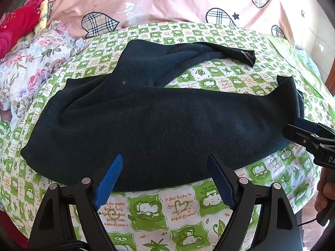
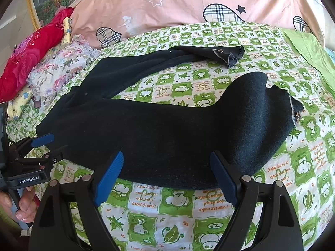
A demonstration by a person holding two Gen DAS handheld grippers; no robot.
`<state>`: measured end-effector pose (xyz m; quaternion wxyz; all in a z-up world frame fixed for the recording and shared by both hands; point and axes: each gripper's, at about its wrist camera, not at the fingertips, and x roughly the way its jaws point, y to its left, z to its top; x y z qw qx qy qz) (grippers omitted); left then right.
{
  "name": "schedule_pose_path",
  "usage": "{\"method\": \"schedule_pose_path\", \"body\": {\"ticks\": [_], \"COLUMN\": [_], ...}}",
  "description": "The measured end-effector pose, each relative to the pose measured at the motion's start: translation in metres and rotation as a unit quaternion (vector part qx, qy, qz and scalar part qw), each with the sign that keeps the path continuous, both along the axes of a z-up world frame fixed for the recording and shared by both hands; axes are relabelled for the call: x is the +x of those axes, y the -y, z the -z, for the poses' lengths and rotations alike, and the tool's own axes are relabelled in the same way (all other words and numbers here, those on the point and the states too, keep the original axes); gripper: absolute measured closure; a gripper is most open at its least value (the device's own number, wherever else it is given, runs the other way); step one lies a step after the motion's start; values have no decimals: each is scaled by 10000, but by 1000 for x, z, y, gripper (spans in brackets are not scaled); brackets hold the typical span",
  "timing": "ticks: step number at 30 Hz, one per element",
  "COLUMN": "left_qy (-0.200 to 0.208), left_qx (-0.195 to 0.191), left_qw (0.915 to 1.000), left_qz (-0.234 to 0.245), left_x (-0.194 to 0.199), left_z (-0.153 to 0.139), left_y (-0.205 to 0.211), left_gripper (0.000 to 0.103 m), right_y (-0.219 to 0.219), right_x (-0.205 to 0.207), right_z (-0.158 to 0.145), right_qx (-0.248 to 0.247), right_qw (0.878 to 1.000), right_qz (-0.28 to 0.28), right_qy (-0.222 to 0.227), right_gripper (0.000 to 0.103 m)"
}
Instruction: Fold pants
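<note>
I hold my left gripper (image 1: 165, 163) and right gripper (image 2: 167, 161) released at the bed's (image 2: 178, 213) near edge, where the pants (image 2: 167, 129) lie splayed, legs apart, ready for a first grasp.

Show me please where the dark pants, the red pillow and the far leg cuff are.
dark pants (image 1: 159, 125), left wrist view, near leg.
red pillow (image 2: 31, 52), right wrist view, its middle.
far leg cuff (image 2: 228, 55), right wrist view, frayed hem.

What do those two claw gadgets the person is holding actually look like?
Both are black plastic. The left gripper and right gripper each have two ribbed blue finger pads and silver pivot pins. The left one carries white "GenRobot.AI" lettering above a grey handle; bare fingers wrap it.
</note>
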<state>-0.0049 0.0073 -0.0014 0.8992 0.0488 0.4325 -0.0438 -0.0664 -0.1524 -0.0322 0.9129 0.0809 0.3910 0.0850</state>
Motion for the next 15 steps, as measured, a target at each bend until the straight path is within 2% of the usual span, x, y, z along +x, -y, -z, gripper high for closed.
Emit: {"method": "schedule_pose_path", "body": {"ticks": [15], "left_qy": [-13], "left_qx": [-28], "left_qw": [10000], "left_qz": [50], "left_x": [3], "left_z": [-1], "left_y": [3], "left_gripper": [19], "right_y": [1], "right_x": [0], "right_z": [1], "right_qx": [-23], "right_qw": [10000], "right_qz": [-22], "right_qy": [-14], "right_gripper": [18]}}
